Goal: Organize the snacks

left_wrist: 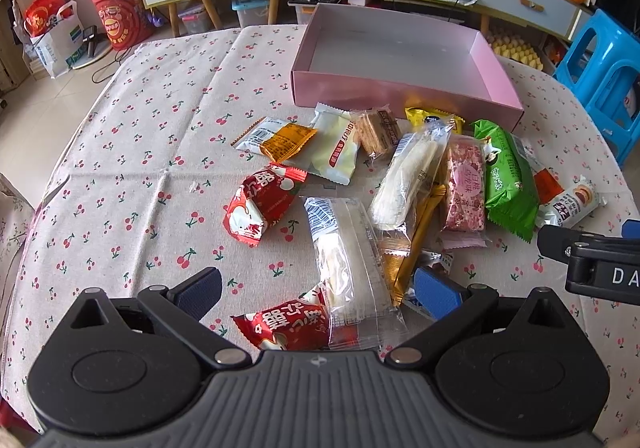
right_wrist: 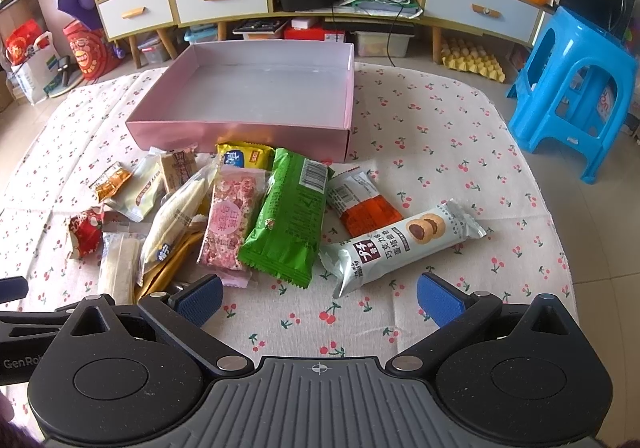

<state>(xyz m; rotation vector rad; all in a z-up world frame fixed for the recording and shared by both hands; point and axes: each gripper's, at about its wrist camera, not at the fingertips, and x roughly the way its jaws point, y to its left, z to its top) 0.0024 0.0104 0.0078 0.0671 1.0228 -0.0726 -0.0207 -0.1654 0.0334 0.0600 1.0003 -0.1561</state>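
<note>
Pink box (right_wrist: pixel 248 131) holds nothing; snacks (right_wrist: pixel 286 215) lie beside it.

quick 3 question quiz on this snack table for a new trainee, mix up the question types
1. True or false: the pink box already holds some snacks.
2. Multiple choice: which snack lies nearest the right gripper? A) orange sachet B) grey cookie packet C) yellow packet
3. Fill in: the left gripper has its fingers spread on either side of a clear-wrapped ____ and a red packet.

Key
1. False; the box is empty and all snacks lie on the cherry-print tablecloth.
2. B, the grey cookie packet.
3. Wafer bar; neither gripper holds anything.
</note>
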